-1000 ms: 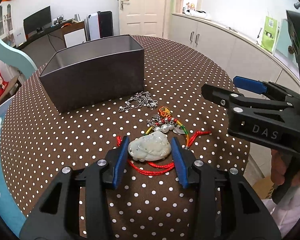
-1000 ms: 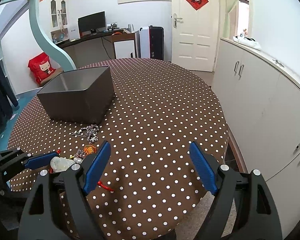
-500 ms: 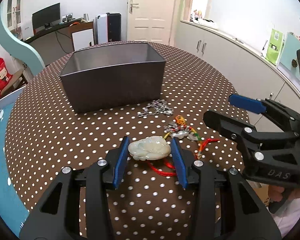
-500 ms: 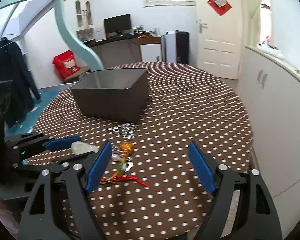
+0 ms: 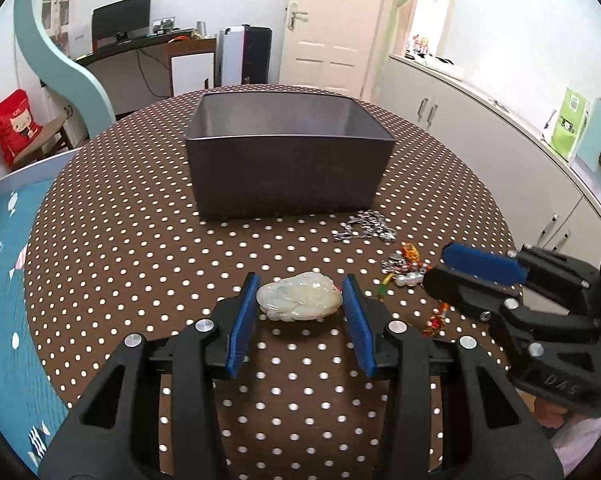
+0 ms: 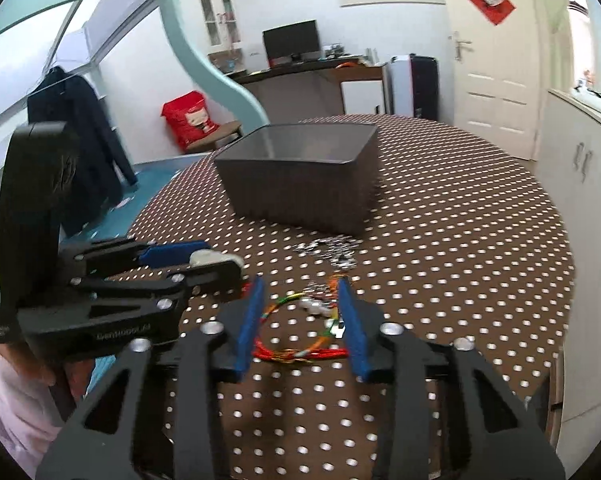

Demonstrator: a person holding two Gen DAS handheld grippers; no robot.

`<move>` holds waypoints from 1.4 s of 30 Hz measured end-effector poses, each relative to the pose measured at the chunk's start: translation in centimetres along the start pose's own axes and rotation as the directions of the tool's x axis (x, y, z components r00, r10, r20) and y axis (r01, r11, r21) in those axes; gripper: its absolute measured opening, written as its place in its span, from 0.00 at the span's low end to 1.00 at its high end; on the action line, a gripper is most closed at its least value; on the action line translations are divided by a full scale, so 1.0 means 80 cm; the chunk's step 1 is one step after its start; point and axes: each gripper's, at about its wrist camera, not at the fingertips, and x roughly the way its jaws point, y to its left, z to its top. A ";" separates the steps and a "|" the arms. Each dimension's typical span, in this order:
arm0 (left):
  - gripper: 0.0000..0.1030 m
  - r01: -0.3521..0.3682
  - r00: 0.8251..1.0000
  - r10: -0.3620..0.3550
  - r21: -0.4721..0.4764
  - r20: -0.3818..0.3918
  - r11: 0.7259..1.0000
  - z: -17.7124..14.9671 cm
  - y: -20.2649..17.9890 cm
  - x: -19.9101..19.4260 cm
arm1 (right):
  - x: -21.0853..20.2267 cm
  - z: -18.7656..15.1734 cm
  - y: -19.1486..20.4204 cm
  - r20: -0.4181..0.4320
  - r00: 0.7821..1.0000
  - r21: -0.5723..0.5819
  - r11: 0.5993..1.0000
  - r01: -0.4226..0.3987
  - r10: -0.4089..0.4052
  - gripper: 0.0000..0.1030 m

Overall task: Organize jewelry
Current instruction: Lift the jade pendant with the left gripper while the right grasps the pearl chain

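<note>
My left gripper (image 5: 299,300) is shut on a pale jade pendant (image 5: 298,296) and holds it above the dotted table, in front of the dark grey box (image 5: 288,160). My right gripper (image 6: 302,312) is half closed around a colourful beaded cord bracelet (image 6: 300,320) that lies on the table; its pads do not clearly press it. A silver chain (image 5: 364,230) lies near the box's right front corner. The silver chain also shows in the right wrist view (image 6: 332,248). The left gripper shows at the left of the right wrist view (image 6: 204,258).
The round table (image 5: 140,240) has a brown polka-dot cloth. White cabinets (image 5: 480,140) stand to the right. A desk with a monitor (image 5: 120,24) and a door are at the back. A blue floor lies off the table's left edge.
My left gripper has lifted the jade pendant and carried it left, away from the other jewelry. My right gripper has swung left over the beaded bracelet and narrowed its jaws.
</note>
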 end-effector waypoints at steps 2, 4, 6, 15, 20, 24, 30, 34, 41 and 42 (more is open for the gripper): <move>0.42 0.001 1.000 -0.001 -0.004 0.003 1.000 0.000 0.003 -0.002 | 0.009 0.001 0.004 -0.019 1.000 -0.015 1.000 0.008 -0.008 0.25; 0.42 0.005 1.000 -0.005 -0.007 0.007 1.000 -0.002 0.005 -0.004 | 0.018 0.000 0.008 -0.042 0.999 -0.033 0.999 0.031 -0.032 0.23; 0.42 0.007 1.000 -0.007 -0.013 0.008 1.000 -0.004 0.006 -0.004 | 0.024 -0.001 0.012 -0.052 0.996 -0.058 0.996 0.073 -0.076 0.21; 0.42 0.014 1.000 -0.014 -0.029 0.003 0.999 -0.009 0.014 -0.003 | 0.031 -0.005 0.020 -0.045 0.989 -0.135 0.982 0.133 -0.140 0.18; 0.42 0.013 1.000 -0.013 -0.033 0.014 0.999 -0.008 0.015 -0.007 | 0.031 -0.008 0.017 -0.051 0.986 -0.133 0.980 0.149 -0.157 0.11; 0.42 0.010 1.000 -0.010 -0.038 0.017 0.999 -0.010 0.018 -0.011 | 0.031 -0.007 0.017 -0.064 0.985 -0.118 0.981 0.154 -0.162 0.04; 0.42 0.017 1.000 -0.016 -0.045 0.021 0.999 -0.010 0.023 -0.014 | 0.037 -0.003 0.018 -0.072 0.973 -0.112 0.971 0.209 -0.218 0.38; 0.42 0.025 1.000 -0.024 -0.048 0.018 0.999 -0.010 0.025 -0.013 | 0.044 -0.003 0.022 -0.081 0.967 -0.139 0.963 0.229 -0.241 0.41; 0.42 0.028 1.000 -0.027 -0.065 0.013 0.998 -0.007 0.034 -0.010 | 0.047 -0.003 0.014 -0.079 0.979 -0.125 0.976 0.178 -0.189 0.27; 0.42 0.027 1.000 -0.027 -0.065 0.013 0.998 -0.007 0.034 -0.009 | 0.047 -0.003 0.013 -0.079 0.978 -0.122 0.976 0.183 -0.193 0.25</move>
